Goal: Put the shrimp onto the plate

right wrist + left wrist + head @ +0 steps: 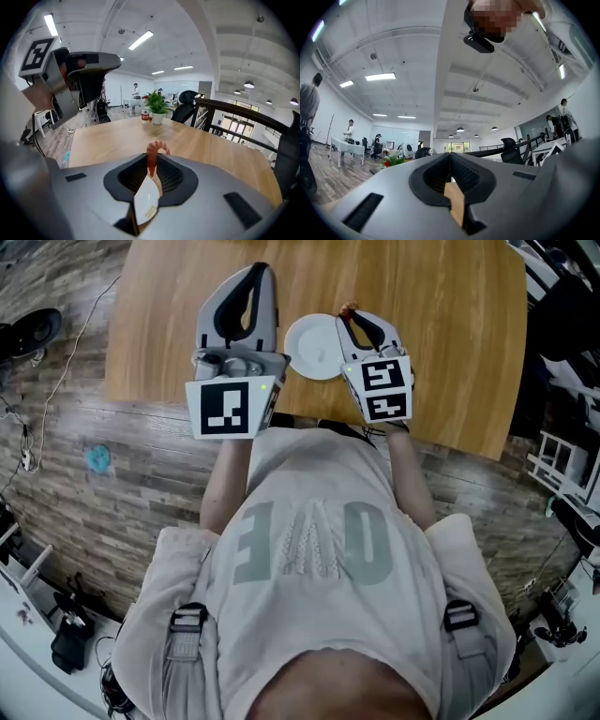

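Plate [314, 345] on tabletop [441, 324], btwn my two tools. R tool [353, 317] clenched on shrimp [152, 157], right by plate's rim. L tool [260, 270] closed, tips together.

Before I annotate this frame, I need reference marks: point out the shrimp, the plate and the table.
shrimp [151, 159], right gripper view, on its red body below the curl.
plate [314, 351], head view, on its bare white middle.
table [441, 324], head view, on bare wood right of the plate.
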The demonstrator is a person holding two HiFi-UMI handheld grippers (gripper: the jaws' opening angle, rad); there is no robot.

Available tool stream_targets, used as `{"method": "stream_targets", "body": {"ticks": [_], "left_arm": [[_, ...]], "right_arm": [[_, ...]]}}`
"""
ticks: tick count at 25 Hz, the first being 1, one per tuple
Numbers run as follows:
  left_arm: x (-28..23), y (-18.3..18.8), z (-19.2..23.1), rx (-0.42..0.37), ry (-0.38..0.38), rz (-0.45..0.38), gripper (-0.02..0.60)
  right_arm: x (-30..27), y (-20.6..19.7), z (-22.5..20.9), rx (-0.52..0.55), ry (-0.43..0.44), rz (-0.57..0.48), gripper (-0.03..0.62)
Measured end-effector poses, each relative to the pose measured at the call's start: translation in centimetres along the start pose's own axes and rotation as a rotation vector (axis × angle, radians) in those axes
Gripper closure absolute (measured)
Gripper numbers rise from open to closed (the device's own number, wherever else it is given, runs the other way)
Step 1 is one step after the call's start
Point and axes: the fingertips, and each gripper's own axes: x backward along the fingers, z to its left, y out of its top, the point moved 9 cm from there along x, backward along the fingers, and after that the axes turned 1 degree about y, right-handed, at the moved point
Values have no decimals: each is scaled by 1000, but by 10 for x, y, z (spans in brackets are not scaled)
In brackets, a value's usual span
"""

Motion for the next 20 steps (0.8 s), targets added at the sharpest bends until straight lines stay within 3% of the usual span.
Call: {"method": "stream_targets", "body": {"ticks": [6, 20], "left_arm": [[11, -5, 2, -20, 0, 41, 571], [16, -10, 9, -5, 18, 53, 571]], "right_arm": [[-27, -24, 5, -21, 58, 98, 528], [-59, -69, 20, 10, 132, 384, 528]]}}
